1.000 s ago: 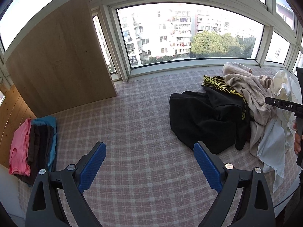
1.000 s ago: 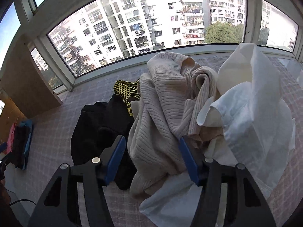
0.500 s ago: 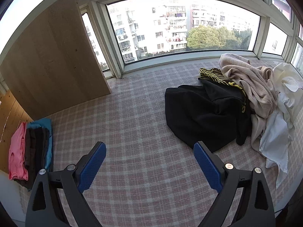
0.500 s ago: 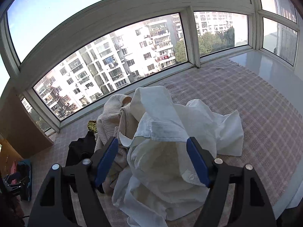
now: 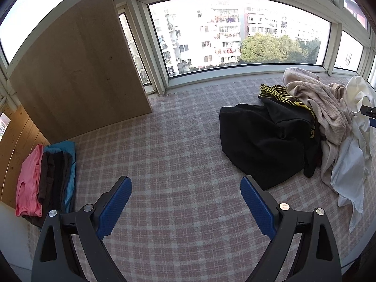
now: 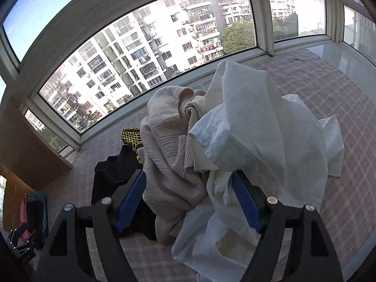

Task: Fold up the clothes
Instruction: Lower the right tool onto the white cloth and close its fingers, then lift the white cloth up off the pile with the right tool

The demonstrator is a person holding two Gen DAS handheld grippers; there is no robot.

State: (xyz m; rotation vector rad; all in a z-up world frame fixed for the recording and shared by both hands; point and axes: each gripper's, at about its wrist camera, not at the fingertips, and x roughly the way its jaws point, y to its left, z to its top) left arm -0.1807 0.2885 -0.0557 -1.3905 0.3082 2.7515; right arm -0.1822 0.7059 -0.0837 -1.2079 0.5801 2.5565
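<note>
A heap of unfolded clothes lies on the checked cloth at the right: a black garment point(image 5: 265, 138), a black-and-yellow one point(image 5: 279, 95), a beige knit sweater point(image 5: 326, 103) and a white shirt point(image 5: 350, 164). My left gripper point(image 5: 185, 202) is open and empty above bare cloth, left of the heap. My right gripper point(image 6: 190, 197) is open, low over the heap, its jaws astride the beige sweater point(image 6: 169, 155) and the white shirt point(image 6: 258, 131). Its tip shows at the right edge of the left wrist view point(image 5: 370, 115).
A stack of folded clothes point(image 5: 47, 178), pink on the outside, stands at the far left by a wooden wall. A leaning wooden board point(image 5: 77, 70) is behind it. Windows point(image 5: 235, 35) run along the far edge. The checked cloth point(image 5: 164, 155) covers the platform.
My right gripper has swung back left and down over the heap, now astride the sweater and shirt. My left gripper has shifted slightly; its view of the heap moved right.
</note>
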